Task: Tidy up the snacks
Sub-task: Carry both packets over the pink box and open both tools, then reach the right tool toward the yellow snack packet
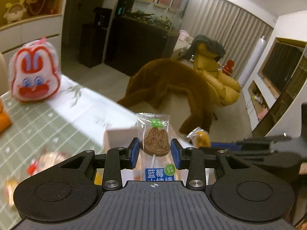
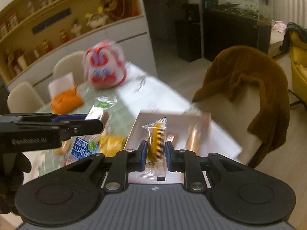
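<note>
My left gripper (image 1: pixel 155 152) is shut on a wrapped bunny-shaped lollipop (image 1: pixel 156 140) with a blue label, held upright above the table. The same lollipop pack (image 2: pixel 90 134) shows at the left of the right wrist view, in the left gripper (image 2: pixel 92 125). My right gripper (image 2: pixel 155 154) is shut on a small clear packet with an orange snack (image 2: pixel 156 141), held upright over a white tray (image 2: pixel 172 120). In the left wrist view the right gripper (image 1: pixel 213 143) pokes in from the right with that packet (image 1: pixel 199 137). Several wrapped snacks (image 2: pixel 113 143) lie blurred on the table below.
A red and white bunny bag (image 1: pixel 33 72) stands at the far side of the green checked tablecloth (image 1: pixel 34 122). An orange box (image 2: pixel 66 98) sits near it. A chair draped with a brown coat (image 2: pixel 249 80) stands beyond the table's right edge.
</note>
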